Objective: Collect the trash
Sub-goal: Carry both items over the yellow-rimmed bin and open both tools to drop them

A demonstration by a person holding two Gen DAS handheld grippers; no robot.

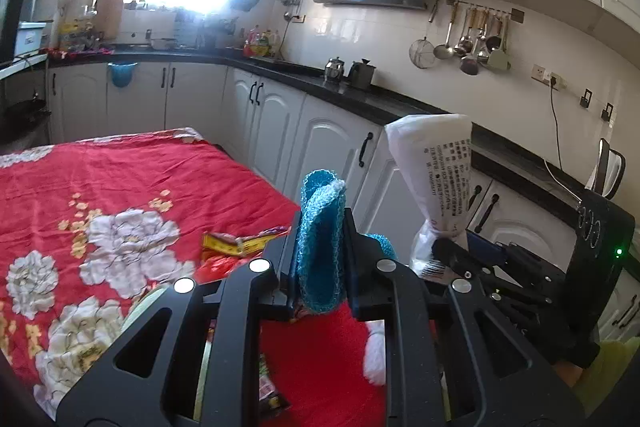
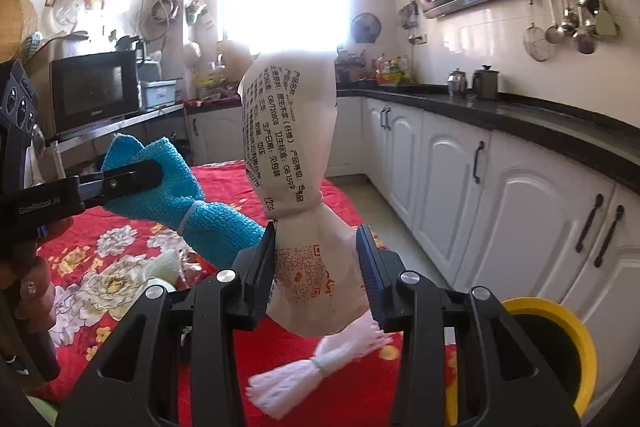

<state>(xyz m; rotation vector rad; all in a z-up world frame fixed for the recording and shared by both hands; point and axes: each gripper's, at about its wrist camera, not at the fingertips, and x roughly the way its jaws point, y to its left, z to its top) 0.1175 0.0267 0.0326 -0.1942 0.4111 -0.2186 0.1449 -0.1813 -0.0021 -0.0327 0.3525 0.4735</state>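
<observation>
My left gripper (image 1: pixel 320 241) is shut on a blue knitted cloth (image 1: pixel 320 207) that stands up between its fingers, lifted above the red floral tablecloth (image 1: pixel 120 179). My right gripper (image 2: pixel 317 241) is shut on a white printed plastic bag (image 2: pixel 292 131), held upright beside it. In the left wrist view the bag (image 1: pixel 436 163) and right gripper (image 1: pixel 452 253) are at the right. In the right wrist view the cloth (image 2: pixel 180 195) and left gripper (image 2: pixel 146 179) are at the left. Yellow-red snack wrappers (image 1: pixel 240 245) lie on the table.
A yellow-rimmed black bin (image 2: pixel 554 311) sits low at the right, off the table's edge. White foam nets (image 2: pixel 304 377) and another wrapper (image 1: pixel 270 389) lie on the cloth near me. White cabinets under a black counter (image 2: pixel 520 123) run along the right. A hand (image 2: pixel 32 291) holds the left gripper.
</observation>
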